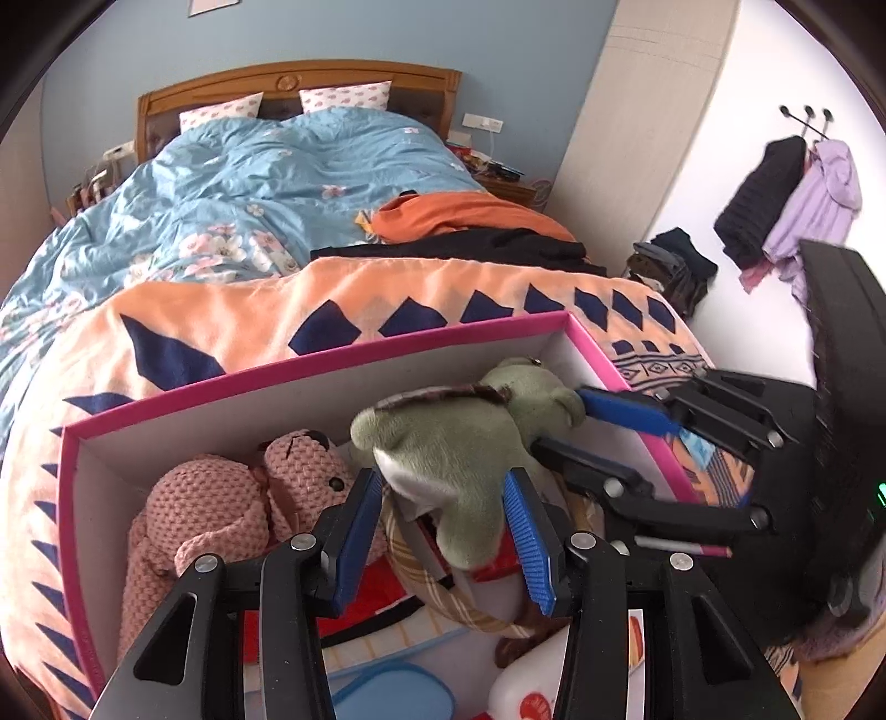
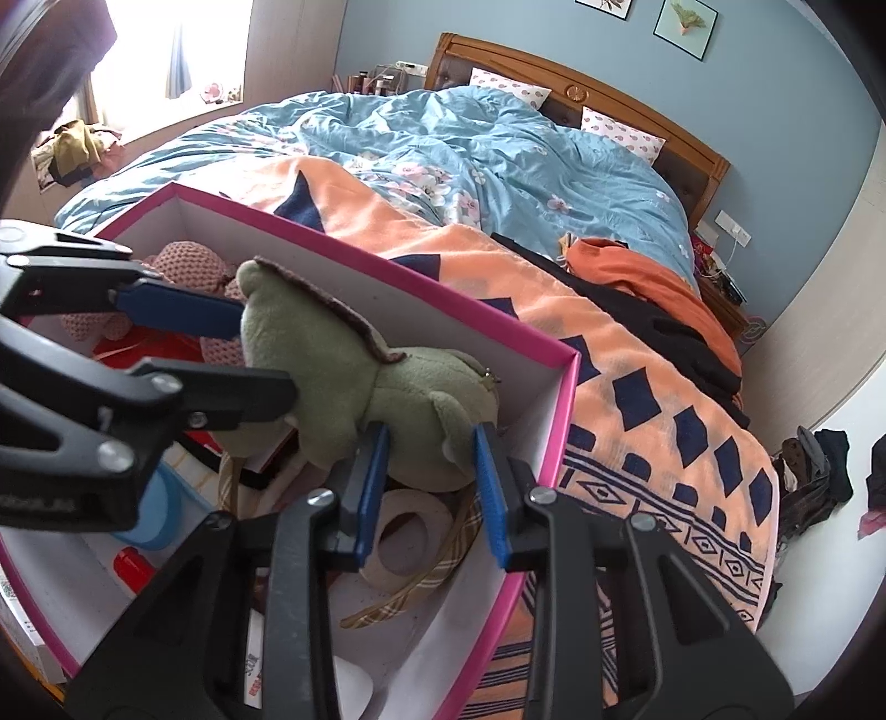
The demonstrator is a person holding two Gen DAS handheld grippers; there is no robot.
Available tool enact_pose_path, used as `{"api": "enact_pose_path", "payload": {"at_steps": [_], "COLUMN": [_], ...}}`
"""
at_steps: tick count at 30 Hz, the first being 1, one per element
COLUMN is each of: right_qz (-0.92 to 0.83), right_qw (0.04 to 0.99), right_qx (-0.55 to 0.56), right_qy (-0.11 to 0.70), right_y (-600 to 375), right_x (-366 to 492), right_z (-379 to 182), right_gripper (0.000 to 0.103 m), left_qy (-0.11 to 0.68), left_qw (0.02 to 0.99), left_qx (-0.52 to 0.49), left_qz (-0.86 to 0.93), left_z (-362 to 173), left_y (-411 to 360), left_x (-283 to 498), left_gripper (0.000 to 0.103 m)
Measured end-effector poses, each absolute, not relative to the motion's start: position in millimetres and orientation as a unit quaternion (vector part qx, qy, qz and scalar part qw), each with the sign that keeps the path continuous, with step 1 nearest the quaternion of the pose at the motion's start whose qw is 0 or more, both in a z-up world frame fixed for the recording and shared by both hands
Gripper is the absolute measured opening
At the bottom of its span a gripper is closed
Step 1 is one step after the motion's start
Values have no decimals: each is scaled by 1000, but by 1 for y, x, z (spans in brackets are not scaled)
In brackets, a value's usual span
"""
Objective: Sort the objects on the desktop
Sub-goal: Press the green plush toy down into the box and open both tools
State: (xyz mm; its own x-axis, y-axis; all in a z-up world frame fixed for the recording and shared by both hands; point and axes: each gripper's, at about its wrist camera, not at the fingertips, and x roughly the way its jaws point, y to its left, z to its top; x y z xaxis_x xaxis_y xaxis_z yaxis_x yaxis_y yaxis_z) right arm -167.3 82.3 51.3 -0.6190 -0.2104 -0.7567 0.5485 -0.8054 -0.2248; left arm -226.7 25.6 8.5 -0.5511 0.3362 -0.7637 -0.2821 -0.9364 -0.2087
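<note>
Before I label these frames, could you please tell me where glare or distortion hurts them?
Left wrist view: fisheye bends the pink-rimmed cardboard box edge; the white wall at right is overexposed. Right wrist view: the bright window blows out; the green plush toy stays sharp.

Blue floral duvet [image 1: 266, 194] on wooden-headboard bed [image 1: 299, 83], orange patterned blanket [image 1: 232, 327], clothes on wall hooks [image 1: 792, 210]
</note>
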Motion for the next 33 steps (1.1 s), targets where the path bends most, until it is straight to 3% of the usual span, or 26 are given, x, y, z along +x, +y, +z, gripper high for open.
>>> {"api": "enact_pose_path", "payload": {"at_steps": [5, 10, 18, 33], "right_qz": [-872, -876, -875, -877], "right_qw": [212, 213, 227, 250], "right_qx": [381, 381, 377, 377], "right_qy": [222, 208, 201, 164], "right_y": [82, 87, 94, 105], "right_x": [-171, -171, -152, -135], "right_z": [52, 54, 52, 52], "right_gripper": [34, 34, 34, 34], "left_qy": [46, 40, -4, 10], "left_qw": [158, 133, 123, 134], "left_qx": [-446, -470, -494, -465], "left_qz": [880, 872, 861, 875], "left_z": [3, -6, -10, 2], "left_y": [36, 34, 26, 27], "left_x": [-217, -230, -243, -224], "left_gripper": [46, 33, 34, 42]}}
